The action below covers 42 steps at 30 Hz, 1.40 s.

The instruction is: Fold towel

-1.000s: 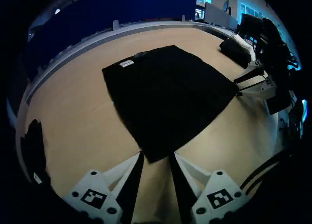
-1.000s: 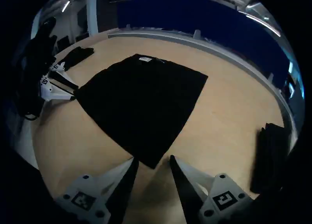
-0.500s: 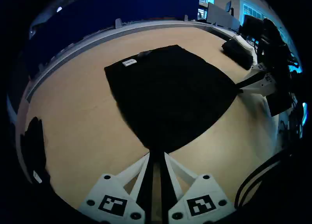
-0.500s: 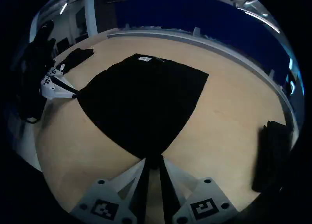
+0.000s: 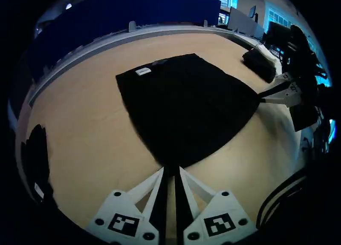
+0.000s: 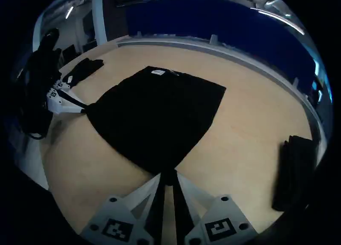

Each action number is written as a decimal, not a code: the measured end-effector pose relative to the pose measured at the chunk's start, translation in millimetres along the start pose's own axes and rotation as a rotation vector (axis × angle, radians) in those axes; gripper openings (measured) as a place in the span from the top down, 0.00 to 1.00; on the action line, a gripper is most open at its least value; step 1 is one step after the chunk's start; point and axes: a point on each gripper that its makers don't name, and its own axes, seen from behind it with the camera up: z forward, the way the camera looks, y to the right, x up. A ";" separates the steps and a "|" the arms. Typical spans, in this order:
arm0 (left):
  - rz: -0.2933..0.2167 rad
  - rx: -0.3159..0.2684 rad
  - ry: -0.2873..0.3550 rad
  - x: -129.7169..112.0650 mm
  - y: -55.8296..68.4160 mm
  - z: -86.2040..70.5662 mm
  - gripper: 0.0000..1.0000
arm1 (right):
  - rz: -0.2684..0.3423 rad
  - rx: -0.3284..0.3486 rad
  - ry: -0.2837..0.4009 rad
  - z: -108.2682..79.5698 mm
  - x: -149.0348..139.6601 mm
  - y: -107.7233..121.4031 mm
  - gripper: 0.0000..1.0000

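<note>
In the left gripper view, the left gripper (image 5: 170,168) has its two fingers (image 5: 158,194) drawn together until almost no gap remains. They pinch the near corner of the black towel (image 5: 187,104), which narrows to a point between the tips. The towel lies spread on the light wooden table (image 5: 85,130), with a small white label (image 5: 143,71) near its far corner. At the towel's right-hand corner, the right gripper (image 5: 261,99) reaches in from the table's right edge, its tips closed on the cloth there. Behind it, near that edge, sits a folded dark pile (image 5: 260,64). A blue partition (image 5: 128,10) runs along the far edge.

In the right gripper view, the right gripper (image 6: 169,174) likewise has its fingers (image 6: 181,194) pressed nearly together, clamping the towel's (image 6: 157,117) near corner. The left gripper (image 6: 86,110) comes in from the table's (image 6: 247,130) left edge and nips the towel's left-hand corner, which is pulled to a point. The label (image 6: 158,73) shows at the far corner, and a dark stack (image 6: 296,172) rests at the right edge.
</note>
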 end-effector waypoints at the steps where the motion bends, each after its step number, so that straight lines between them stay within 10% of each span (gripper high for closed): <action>1: -0.004 0.000 0.001 1.6 -0.8 -1.7 0.90 | 0.002 0.000 0.006 -1.1 3.4 0.7 0.88; 42: -0.136 0.008 0.052 46.3 21.3 -117.5 0.90 | -0.007 0.026 0.049 -71.3 93.6 -4.9 0.89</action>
